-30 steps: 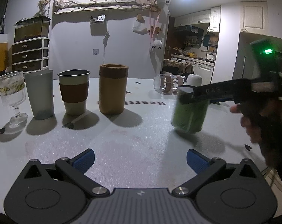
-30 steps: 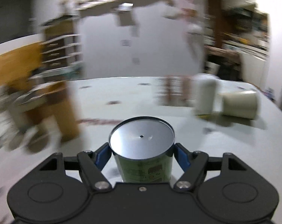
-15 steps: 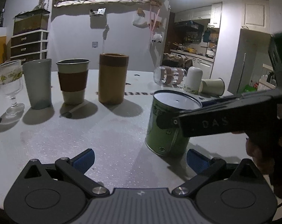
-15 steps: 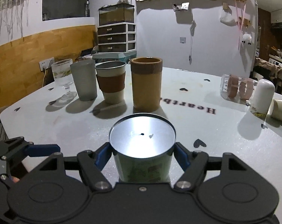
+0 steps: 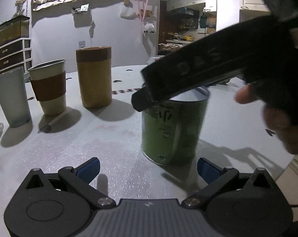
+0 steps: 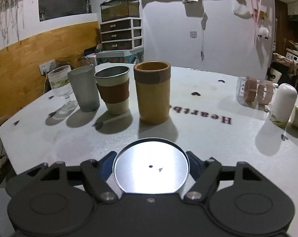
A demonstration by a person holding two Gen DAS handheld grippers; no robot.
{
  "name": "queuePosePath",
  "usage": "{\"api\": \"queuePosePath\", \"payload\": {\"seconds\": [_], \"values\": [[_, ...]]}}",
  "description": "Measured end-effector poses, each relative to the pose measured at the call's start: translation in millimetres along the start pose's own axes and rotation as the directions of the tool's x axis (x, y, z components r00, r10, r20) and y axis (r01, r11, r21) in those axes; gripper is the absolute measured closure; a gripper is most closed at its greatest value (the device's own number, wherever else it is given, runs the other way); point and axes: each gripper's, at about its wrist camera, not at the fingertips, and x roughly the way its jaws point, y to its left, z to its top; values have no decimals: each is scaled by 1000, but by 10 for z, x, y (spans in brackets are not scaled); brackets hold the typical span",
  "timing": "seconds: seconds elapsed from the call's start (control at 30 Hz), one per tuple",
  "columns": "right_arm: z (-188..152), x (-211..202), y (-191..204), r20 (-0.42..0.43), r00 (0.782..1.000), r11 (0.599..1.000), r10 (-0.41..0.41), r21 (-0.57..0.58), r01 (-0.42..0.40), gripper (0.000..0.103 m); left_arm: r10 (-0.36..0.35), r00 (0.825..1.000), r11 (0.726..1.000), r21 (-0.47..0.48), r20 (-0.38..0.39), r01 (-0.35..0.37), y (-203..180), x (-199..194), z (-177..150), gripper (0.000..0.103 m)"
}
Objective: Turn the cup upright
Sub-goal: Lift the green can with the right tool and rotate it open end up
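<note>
Near the front of the table (image 6: pixel 208 138), the green cup (image 5: pixel 172 130) stands with its flat metal bottom up, so it is not yet flipped. Right gripper (image 6: pixel 150 167) pinches it at both sides near that bottom, a hold that seems meant for lifting and turning it over. Left gripper (image 5: pixel 148 166) hangs spread and empty just before the cup, apparently on standby. Four upright cups (image 6: pixel 151 92) stand in a row behind.

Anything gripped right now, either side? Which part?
Right gripper is shut on the green metal cup, its blue pads on opposite sides of the wall just below the closed silver end. Left gripper is open and holds nothing.
</note>
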Motion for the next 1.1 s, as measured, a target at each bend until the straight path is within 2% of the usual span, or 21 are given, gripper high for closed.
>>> {"api": "queuePosePath", "payload": {"seconds": [0.2, 0.33, 0.63, 0.73, 0.8, 0.9, 0.97, 1.07, 1.1], "values": [[-138, -245, 27, 42, 999, 1000, 21, -18, -20, 28, 36, 999, 999, -33, 13, -36, 53, 70, -14, 0], [-349, -470, -10, 72, 997, 1000, 22, -9, -22, 28, 38, 999, 999, -35, 17, -37, 67, 48, -24, 0], [-867, -588, -311, 26, 1000, 987, 15, 161, -19, 28, 44, 999, 999, -11, 30, -44, 158, -74, -121, 0], [-984, -568, -384, 29, 999, 976, 17, 216, -23, 28, 29, 1000, 997, -77, 6, -29, 284, -124, -63, 2], [-993, -579, -377, 33, 999, 976, 11, 217, -18, 28, -2, 1000, 988, -153, -13, 0, 377, -137, 21, 9], [-998, -569, -351, 42, 999, 978, -2, 207, -7, 28, -114, 993, 951, -293, -32, 100, 509, -135, 192, 11], [-1013, -575, -342, 47, 999, 980, -7, 200, -2, 28, -203, 978, 909, -379, -43, 172, 559, -98, 305, 11], [-1023, -581, -348, 54, 998, 979, -8, 204, -3, 28, -353, 933, 817, -508, -68, 272, 571, 26, 440, 11], [-1026, -585, -350, 56, 998, 978, -8, 207, -4, 28, -383, 921, 796, -533, -74, 288, 553, 66, 459, 11]]}}
